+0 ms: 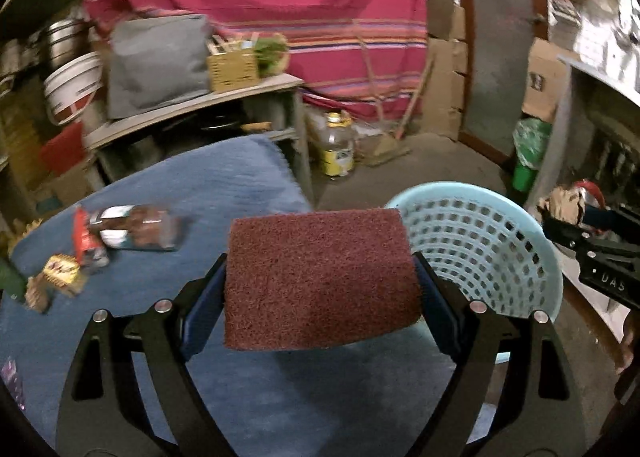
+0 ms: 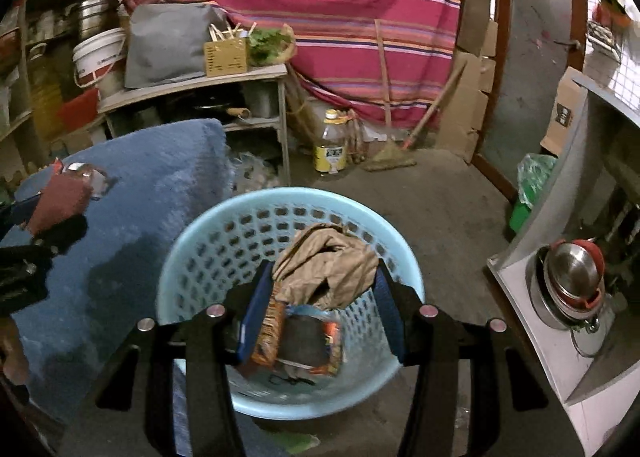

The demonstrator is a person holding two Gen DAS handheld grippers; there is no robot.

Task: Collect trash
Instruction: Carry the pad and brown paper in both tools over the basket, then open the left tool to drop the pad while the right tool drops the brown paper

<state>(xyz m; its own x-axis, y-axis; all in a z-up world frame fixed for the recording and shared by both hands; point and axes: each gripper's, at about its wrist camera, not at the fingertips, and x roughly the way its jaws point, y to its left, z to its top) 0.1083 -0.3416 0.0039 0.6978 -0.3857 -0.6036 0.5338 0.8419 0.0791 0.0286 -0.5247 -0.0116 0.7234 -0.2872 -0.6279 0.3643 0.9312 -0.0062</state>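
My left gripper (image 1: 320,277) is shut on a flat maroon scouring pad (image 1: 320,277), held above the blue blanket (image 1: 220,185) just left of the light blue perforated basket (image 1: 480,249). My right gripper (image 2: 320,297) is shut on a crumpled brown paper wad (image 2: 332,265) directly over the basket (image 2: 208,249). An orange snack wrapper (image 2: 272,333) lies in the basket's bottom. Several wrappers and a bottle-like package (image 1: 132,233) remain on the blanket at the left. The left gripper with the pad (image 2: 56,205) shows at the left edge of the right wrist view.
A yellow-labelled plastic bottle (image 2: 330,145) and a broom (image 2: 400,153) stand on the concrete floor beyond the basket. A table with a grey bag (image 1: 156,65) backs the blanket. A white counter with steel pots (image 2: 572,281) is at the right, a green bin (image 2: 528,193) behind it.
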